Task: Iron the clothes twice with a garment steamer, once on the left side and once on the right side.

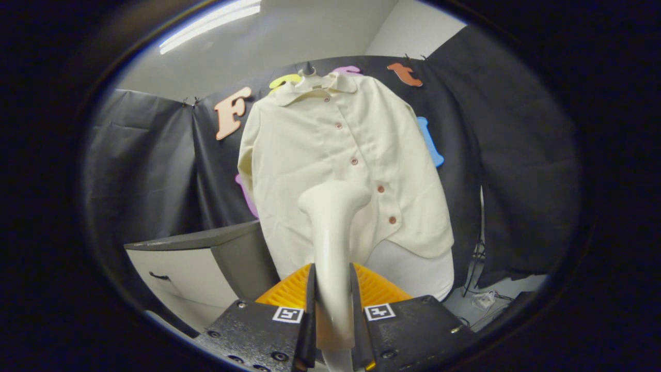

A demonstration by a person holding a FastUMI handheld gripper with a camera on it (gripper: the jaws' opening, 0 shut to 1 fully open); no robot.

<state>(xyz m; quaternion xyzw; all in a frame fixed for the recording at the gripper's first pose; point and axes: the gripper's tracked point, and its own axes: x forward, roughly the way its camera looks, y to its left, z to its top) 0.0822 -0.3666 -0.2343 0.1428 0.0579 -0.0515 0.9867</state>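
Clamping the garment steamer [333, 232] by its pale handle, both fingers of the gripper [333, 302] press its sides; the steamer head lies against the lower front of a cream buttoned shirt [330, 155] hanging ahead. Left of the shirt stands a grey-topped cabinet [191, 258]; cables [483, 297] lie on the floor to the right.

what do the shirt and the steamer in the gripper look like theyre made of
Shirt: cream woven cloth, matte, likely cotton or a blend; it drapes in soft folds and has small reddish buttons. Steamer: smooth cream plastic by its look, with a faint sheen along the handle. The gripper is shut on the steamer's handle.
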